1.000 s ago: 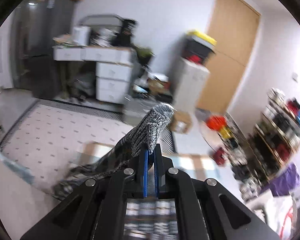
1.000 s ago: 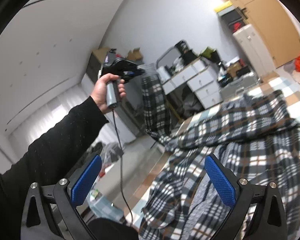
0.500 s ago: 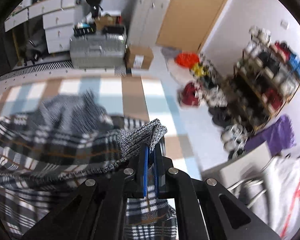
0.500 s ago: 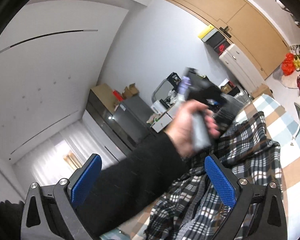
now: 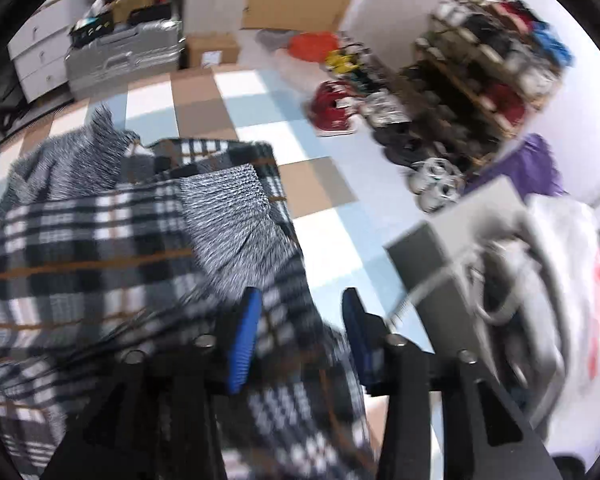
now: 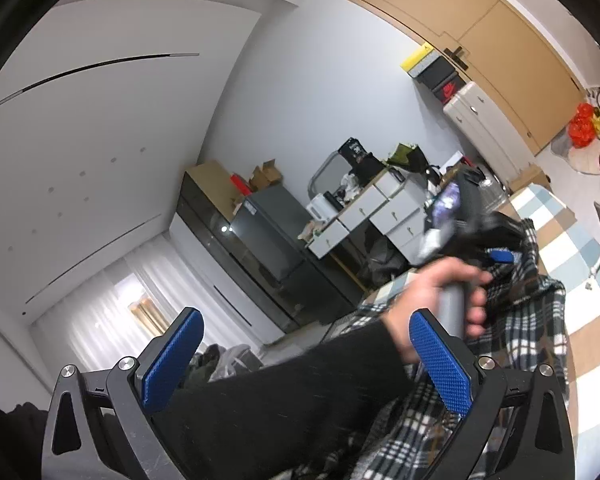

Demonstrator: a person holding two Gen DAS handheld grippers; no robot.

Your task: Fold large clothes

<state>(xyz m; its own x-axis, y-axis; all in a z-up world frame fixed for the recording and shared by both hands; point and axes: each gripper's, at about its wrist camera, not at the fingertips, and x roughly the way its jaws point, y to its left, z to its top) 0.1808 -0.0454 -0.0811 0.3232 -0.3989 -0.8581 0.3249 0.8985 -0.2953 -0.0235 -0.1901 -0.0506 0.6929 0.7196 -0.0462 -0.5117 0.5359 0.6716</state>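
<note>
A large black, white and brown plaid garment (image 5: 80,248) with a grey fleecy lining lies spread on a checked mat (image 5: 320,184). My left gripper (image 5: 300,332) is open just above the garment's near edge, with nothing between its blue pads. The folded-over grey lining (image 5: 228,216) lies ahead of it. In the right wrist view the garment (image 6: 520,320) lies below. My right gripper (image 6: 308,356) is open and empty, held high and pointing across the room. The person's left hand and the left gripper (image 6: 480,240) show beyond it.
A shoe rack (image 5: 480,64) and loose shoes stand to the right of the mat. A grey case (image 5: 124,56) and a cardboard box (image 5: 212,48) sit at the far edge. A white bag and a grey stand (image 5: 500,280) are close on the right. White drawers (image 6: 380,208) line the wall.
My left gripper has swung down over the mat and opened, letting go of the garment's lining. The cloth now lies on the garment. My right gripper stays open.
</note>
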